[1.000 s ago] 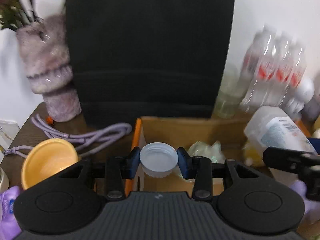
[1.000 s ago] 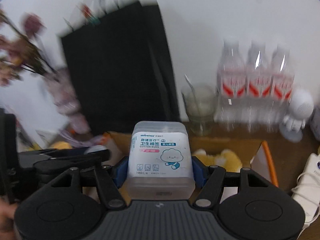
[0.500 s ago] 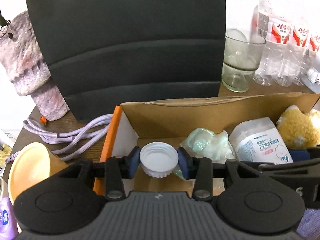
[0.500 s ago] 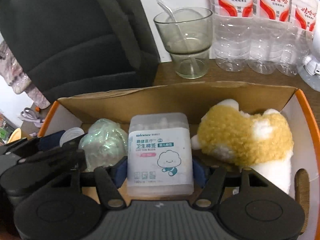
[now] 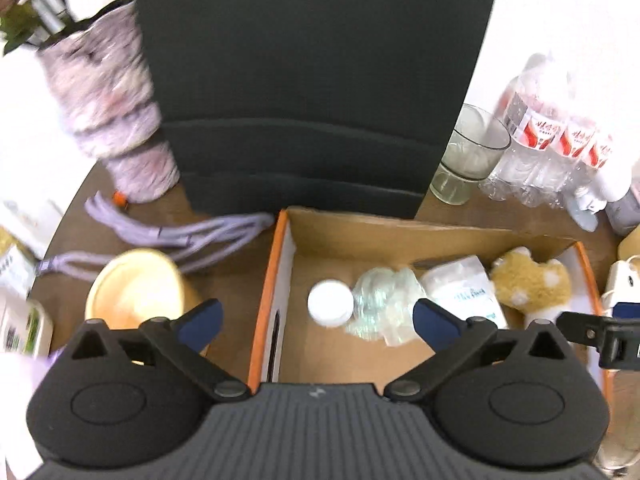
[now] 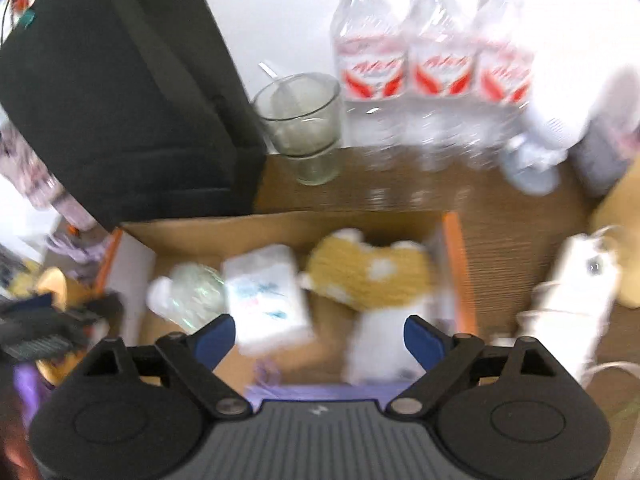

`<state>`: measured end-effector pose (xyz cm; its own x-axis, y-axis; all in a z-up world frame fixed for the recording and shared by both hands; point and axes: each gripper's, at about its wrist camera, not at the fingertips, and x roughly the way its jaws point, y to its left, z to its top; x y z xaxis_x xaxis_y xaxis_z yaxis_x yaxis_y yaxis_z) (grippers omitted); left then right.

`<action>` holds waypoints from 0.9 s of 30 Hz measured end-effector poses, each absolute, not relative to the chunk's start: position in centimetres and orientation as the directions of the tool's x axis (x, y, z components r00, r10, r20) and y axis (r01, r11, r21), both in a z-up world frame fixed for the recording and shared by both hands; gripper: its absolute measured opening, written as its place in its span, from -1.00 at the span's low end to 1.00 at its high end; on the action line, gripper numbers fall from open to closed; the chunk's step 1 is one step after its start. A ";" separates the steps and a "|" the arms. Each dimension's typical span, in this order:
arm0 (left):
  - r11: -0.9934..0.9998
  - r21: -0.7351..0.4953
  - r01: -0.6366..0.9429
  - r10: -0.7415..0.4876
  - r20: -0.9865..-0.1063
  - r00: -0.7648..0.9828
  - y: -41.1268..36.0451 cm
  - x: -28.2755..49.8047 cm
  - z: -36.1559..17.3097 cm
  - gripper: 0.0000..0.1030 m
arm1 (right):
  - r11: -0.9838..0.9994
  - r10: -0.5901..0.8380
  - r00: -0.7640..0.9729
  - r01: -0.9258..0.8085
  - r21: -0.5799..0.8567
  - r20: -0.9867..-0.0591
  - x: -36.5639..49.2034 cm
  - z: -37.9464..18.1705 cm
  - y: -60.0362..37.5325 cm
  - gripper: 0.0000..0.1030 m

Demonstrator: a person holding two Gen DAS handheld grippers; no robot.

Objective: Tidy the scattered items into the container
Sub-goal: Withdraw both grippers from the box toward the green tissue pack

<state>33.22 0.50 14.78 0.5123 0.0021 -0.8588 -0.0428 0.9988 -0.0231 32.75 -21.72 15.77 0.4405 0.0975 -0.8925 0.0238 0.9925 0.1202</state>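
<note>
The cardboard box (image 5: 380, 228) with orange edges holds a white cap (image 5: 330, 303), a pale green crumpled wrapper (image 5: 382, 300), a cotton-bud box (image 5: 464, 290) and a yellow plush toy (image 5: 530, 282). My left gripper (image 5: 318, 320) is open and empty above the box's left part. My right gripper (image 6: 320, 340) is open and empty above the box (image 6: 280, 224), over the cotton-bud box (image 6: 266, 294) and the plush toy (image 6: 368, 276). The wrapper (image 6: 192, 290) lies left of them. The right view is blurred.
A black bag (image 5: 312, 80) stands behind the box. A yellow bowl (image 5: 134, 292) and purple cord (image 5: 192, 236) lie left of it. A glass (image 6: 300, 128) and water bottles (image 6: 432, 76) stand behind, a white charger (image 6: 572, 292) to the right.
Both grippers have opened and pulled back upward. The white cap has dropped from the left gripper and the cotton-bud box from the right; both now lie in the box.
</note>
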 end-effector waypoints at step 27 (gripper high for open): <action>0.998 -0.017 0.054 -0.056 -0.422 0.905 -0.8 17.7 13.6 1.00 | 0.982 0.122 0.879 -0.039 0.186 -0.462 17.6 15.0 -21.1 0.86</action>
<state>17.70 -0.85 13.60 0.9049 -0.0563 -0.4219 0.0542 0.9984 -0.0171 17.57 -21.09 15.04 0.8787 0.1222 -0.4615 -0.0388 0.9818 0.1860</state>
